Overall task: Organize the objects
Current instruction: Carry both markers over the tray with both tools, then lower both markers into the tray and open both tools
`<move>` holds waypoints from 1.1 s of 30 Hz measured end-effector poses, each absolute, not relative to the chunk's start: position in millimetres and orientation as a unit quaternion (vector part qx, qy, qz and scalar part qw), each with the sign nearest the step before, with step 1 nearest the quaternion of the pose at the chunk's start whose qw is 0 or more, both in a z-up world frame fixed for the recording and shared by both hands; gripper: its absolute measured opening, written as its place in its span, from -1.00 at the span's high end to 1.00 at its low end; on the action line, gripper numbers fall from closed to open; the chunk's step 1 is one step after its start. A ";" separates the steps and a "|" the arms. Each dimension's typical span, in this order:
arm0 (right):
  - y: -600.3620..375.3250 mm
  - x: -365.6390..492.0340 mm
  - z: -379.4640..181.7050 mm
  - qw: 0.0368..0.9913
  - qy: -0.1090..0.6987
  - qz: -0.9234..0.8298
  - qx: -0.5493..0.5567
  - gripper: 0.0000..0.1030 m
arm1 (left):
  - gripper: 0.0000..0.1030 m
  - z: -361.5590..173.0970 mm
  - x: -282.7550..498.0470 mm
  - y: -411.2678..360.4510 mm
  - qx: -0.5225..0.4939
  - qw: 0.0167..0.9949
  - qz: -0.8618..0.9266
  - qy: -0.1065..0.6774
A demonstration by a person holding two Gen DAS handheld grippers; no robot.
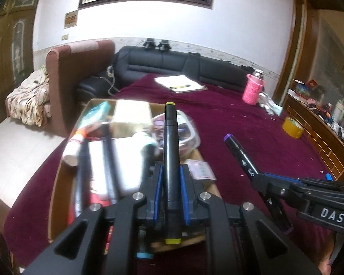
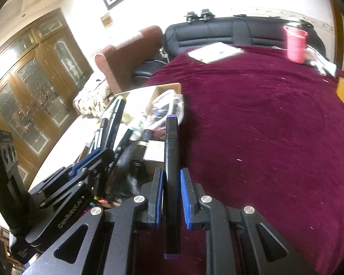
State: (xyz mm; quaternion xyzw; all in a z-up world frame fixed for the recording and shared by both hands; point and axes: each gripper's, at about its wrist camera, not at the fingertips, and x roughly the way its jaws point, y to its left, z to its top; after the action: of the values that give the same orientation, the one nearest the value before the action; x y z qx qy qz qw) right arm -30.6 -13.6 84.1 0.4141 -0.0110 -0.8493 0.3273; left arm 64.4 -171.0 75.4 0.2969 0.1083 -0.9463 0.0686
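Note:
My left gripper point(image 1: 171, 171) is shut on a black marker with yellow end caps point(image 1: 170, 151), held above a wooden tray point(image 1: 57, 188) full of pens, tubes and a clear plastic container point(image 1: 183, 130). My right gripper point(image 2: 171, 174) is shut on a black marker with purple end caps point(image 2: 171, 160), held beside the tray point(image 2: 169, 86) over the maroon cloth. In the left wrist view the right gripper point(image 1: 261, 178) and its purple-capped marker point(image 1: 240, 153) show at the right. In the right wrist view the left gripper point(image 2: 94, 160) shows at the left over the tray.
The maroon cloth point(image 1: 240, 119) covers the table. On it lie a notepad with a pen point(image 1: 181, 83), a pink knitted bottle sleeve point(image 1: 252, 89) and a roll of yellow tape point(image 1: 292, 127). A black sofa point(image 1: 172, 61) and a brown armchair point(image 1: 64, 80) stand behind.

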 end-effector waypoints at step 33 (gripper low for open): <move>-110.3 -78.9 52.7 0.331 0.028 -0.841 0.427 0.66 | 0.69 55.2 47.6 -227.5 0.302 0.113 -0.937 0.131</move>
State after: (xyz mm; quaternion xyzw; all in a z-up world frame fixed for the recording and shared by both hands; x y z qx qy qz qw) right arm -78.9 -110.3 52.7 0.4266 0.0279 -0.8412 0.3310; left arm 47.6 -227.5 55.2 0.3024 0.1306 -0.9373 0.1134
